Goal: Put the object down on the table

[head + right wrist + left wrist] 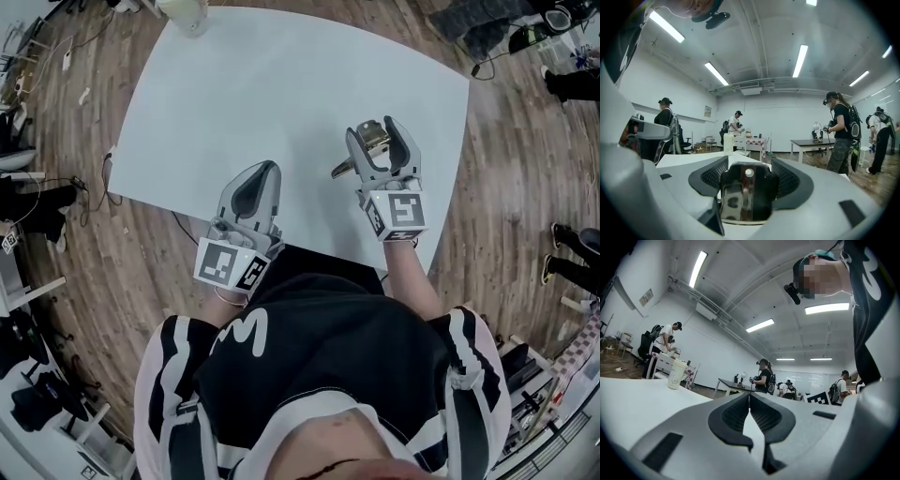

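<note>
My right gripper (380, 131) is shut on a small dark, shiny metal object (373, 143) with a brass-coloured part that sticks out to the left. It hovers over the near right part of the white table (281, 84). In the right gripper view the object (745, 192) fills the gap between the ribbed pads and shows a metal strip with a round rivet. How high it is above the tabletop I cannot tell. My left gripper (264, 171) is at the table's near edge. Its jaws are shut tip to tip on nothing (749, 397).
A pale cup (185, 14) stands at the table's far edge, also seen in both gripper views (676, 374) (728, 144). Wood floor with cables surrounds the table. A person's shoes (565, 255) are at the right. Other people and tables (811, 143) stand farther off.
</note>
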Available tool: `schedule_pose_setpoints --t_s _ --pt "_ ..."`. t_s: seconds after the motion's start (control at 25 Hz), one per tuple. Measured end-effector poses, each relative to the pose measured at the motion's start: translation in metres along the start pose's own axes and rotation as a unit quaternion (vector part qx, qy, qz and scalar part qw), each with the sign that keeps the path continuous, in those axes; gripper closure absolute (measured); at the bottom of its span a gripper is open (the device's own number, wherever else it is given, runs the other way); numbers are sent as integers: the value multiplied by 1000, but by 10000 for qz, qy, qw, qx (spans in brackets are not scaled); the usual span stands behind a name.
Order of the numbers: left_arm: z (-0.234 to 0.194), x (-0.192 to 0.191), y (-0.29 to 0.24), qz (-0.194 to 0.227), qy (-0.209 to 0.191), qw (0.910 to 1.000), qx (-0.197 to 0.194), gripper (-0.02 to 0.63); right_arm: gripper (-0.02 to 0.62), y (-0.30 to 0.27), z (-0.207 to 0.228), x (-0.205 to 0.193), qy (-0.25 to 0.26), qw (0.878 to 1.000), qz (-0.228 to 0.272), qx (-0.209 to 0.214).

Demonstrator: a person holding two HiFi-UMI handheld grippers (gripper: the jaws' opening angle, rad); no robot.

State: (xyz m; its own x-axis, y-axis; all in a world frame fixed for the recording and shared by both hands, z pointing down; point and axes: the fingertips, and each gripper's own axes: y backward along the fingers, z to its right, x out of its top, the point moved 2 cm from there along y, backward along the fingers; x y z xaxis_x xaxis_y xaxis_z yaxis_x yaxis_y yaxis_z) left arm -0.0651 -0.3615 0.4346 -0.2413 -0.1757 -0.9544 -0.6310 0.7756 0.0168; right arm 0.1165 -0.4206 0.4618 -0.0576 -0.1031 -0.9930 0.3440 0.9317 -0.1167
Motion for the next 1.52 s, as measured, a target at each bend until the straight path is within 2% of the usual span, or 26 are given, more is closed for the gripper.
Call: schedule_pose_setpoints --t_s 0.6,1.28,1.52 --pt "-9 -10 13 -107 65 9998 180 595 295 -23 8 -53 -185 9987 -464 -72" --pt "-12 -12 24 -141 74 9989 449 595 295 -35 8 -82 -48 9977 -681 -21" --pt "-31 -11 29 -160 89 9988 460 595 295 -49 -4 -86 -66 9971 -756 0"
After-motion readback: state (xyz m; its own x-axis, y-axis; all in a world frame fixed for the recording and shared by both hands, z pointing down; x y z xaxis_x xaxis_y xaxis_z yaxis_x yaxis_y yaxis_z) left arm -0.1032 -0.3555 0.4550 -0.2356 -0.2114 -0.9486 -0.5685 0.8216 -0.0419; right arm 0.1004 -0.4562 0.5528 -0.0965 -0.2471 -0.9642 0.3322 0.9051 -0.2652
